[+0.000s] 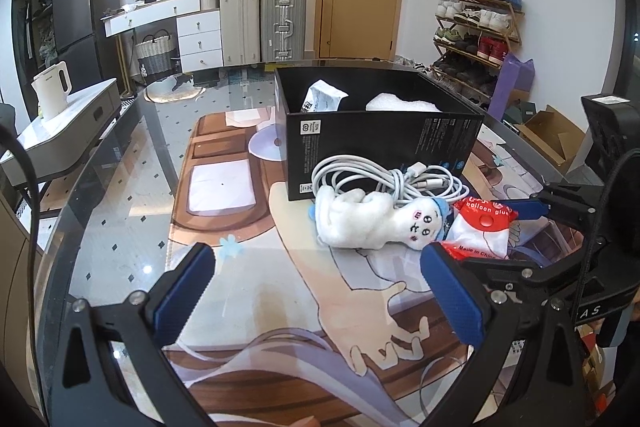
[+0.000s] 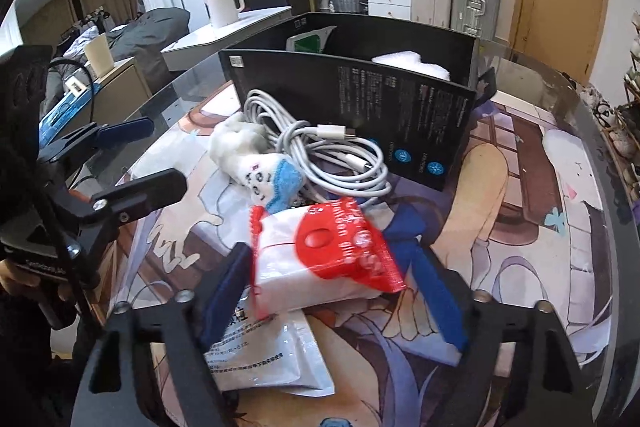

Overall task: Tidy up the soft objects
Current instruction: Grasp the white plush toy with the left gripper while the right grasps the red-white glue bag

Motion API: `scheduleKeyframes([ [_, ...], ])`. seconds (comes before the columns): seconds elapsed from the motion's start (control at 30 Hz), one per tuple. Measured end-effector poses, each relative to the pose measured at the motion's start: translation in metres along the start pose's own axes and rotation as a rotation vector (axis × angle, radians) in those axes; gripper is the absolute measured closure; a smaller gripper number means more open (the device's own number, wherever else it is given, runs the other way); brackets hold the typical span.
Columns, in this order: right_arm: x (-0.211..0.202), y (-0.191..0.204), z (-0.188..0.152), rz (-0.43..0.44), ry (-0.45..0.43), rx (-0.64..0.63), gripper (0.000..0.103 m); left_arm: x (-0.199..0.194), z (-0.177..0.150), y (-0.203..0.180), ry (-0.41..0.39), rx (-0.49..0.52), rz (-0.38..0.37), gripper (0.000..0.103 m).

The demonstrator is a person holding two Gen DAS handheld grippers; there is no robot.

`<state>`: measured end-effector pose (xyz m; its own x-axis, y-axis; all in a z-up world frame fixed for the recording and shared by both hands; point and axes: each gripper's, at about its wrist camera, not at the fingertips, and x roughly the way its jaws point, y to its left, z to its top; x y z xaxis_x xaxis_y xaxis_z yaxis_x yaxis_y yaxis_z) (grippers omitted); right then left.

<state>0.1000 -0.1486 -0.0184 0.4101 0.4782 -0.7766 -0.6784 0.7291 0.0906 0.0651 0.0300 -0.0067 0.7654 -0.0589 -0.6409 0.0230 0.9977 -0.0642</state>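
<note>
The right claw (image 2: 324, 267) is clamped on a red-and-white packet (image 2: 320, 259) — its blue pads press both sides, holding it above a flat white pouch (image 2: 272, 355) on the surface (image 2: 540, 187). Just beyond lie a white plush toy (image 2: 256, 163) and a coiled white cable (image 2: 328, 155), against the black box (image 2: 360, 99). The left claw (image 1: 316, 283) stands wide apart, empty — near the toy.

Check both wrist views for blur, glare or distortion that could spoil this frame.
Left wrist view: sharp; strong fisheye bowing with dark corners; window glare on the glass table; plush toy and cable crisp. Right wrist view: same bowing; the red-and-white packet between the right gripper fingers is smeared by motion blur, its print hard to read; the black box stays sharp.
</note>
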Motion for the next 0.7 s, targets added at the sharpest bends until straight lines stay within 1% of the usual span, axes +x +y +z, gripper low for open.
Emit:
scheduleKeyframes([
  [0.03, -0.002, 0.001, 0.000, 0.004, -0.004, -0.001, 0.038, 0.000, 0.000, -0.001, 0.002, 0.002, 0.003, 0.000],
  [0.07, -0.004, 0.001, 0.000, 0.012, -0.015, -0.007, 0.041, 0.001, 0.000, -0.001, 0.003, 0.004, 0.009, 0.000],
  [0.1, -0.006, 0.001, 0.000, 0.019, -0.021, -0.014, 0.047, 0.001, 0.000, -0.002, 0.003, 0.007, 0.012, 0.000],
  [0.13, -0.009, 0.002, -0.001, 0.025, -0.026, -0.022, 0.050, 0.001, 0.000, -0.003, 0.005, 0.010, 0.016, 0.000],
  [0.2, -0.016, 0.003, -0.002, 0.043, -0.039, -0.051, 0.050, 0.002, 0.001, -0.004, 0.012, 0.016, 0.033, 0.000],
  [0.3, -0.024, -0.001, -0.001, 0.044, -0.065, -0.042, 0.050, 0.005, 0.004, -0.007, 0.027, 0.026, 0.044, 0.000],
  [0.57, -0.043, -0.020, 0.002, 0.021, -0.131, 0.017, 0.050, 0.013, 0.013, -0.020, 0.043, 0.032, 0.014, 0.000],
  [0.7, -0.052, -0.031, 0.002, 0.002, -0.158, 0.050, 0.050, 0.021, 0.019, -0.031, 0.054, 0.063, 0.004, 0.000],
])
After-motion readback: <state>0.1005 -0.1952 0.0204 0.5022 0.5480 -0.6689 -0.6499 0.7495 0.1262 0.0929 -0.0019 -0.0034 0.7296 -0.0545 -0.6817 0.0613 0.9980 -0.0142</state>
